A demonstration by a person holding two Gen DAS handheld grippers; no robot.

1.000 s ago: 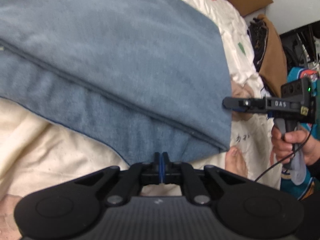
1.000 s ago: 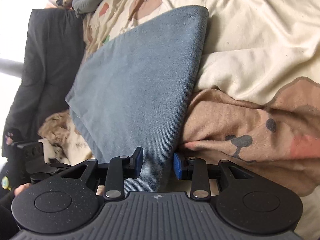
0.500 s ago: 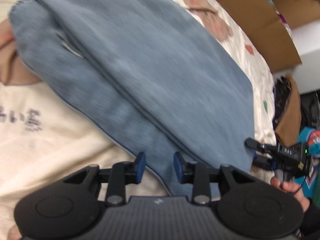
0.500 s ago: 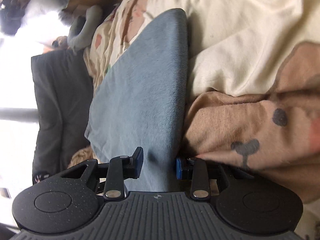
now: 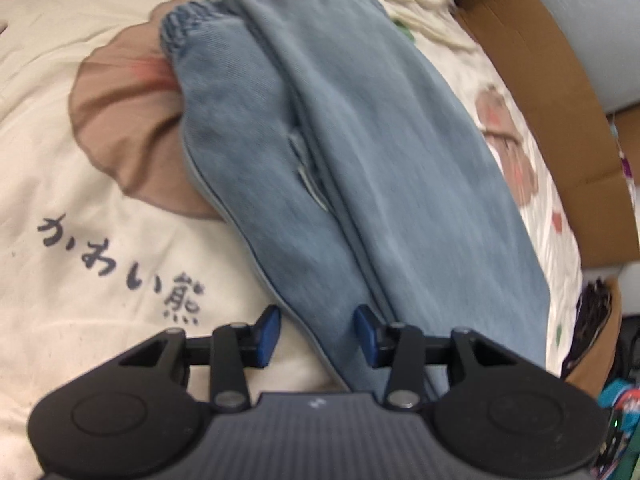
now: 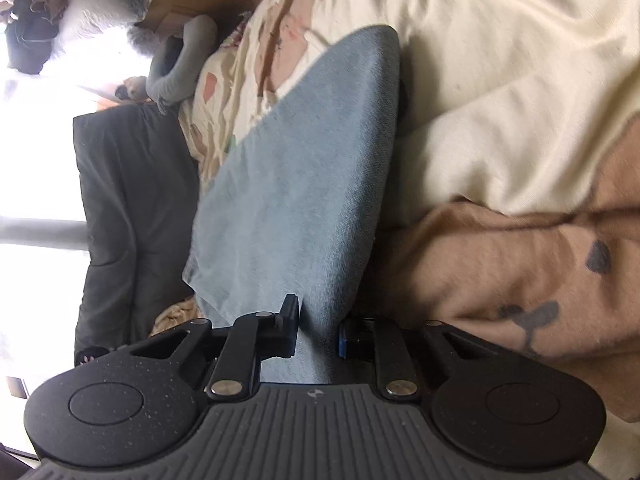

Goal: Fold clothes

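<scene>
I have the pale blue denim trousers (image 5: 360,168) laid lengthwise on the cream bed cover printed with brown bears and dark lettering (image 5: 100,240), one leg stacked over the other so a long seam line runs down the middle. They lie this way, I judge, because the lengthwise fold is done and the next fold has to bring one end over the other.

My left tongs (image 5: 316,334) stand parted above the near end of the trousers, their blue pads either side of the lower leg's edge but pressing on nothing; the jaws have just been opening, with cloth under the gap, not pinched. I read that as a release, or a fresh approach to a new corner.

My right tongs (image 6: 318,332) have just been closing on a band of the same denim (image 6: 304,184), and the pads now sit against the fabric on both sides, so I take this as a grip on the trouser edge. Holding here anchors one end while the other hand finds its hold.

The denim looks soft and washed, with an elastic gathered waistband (image 5: 188,24) at the far end in the left view and a small pale label or pocket edge (image 5: 308,176) showing at the middle seam. The top surface lies smooth, with few wrinkles.
</scene>
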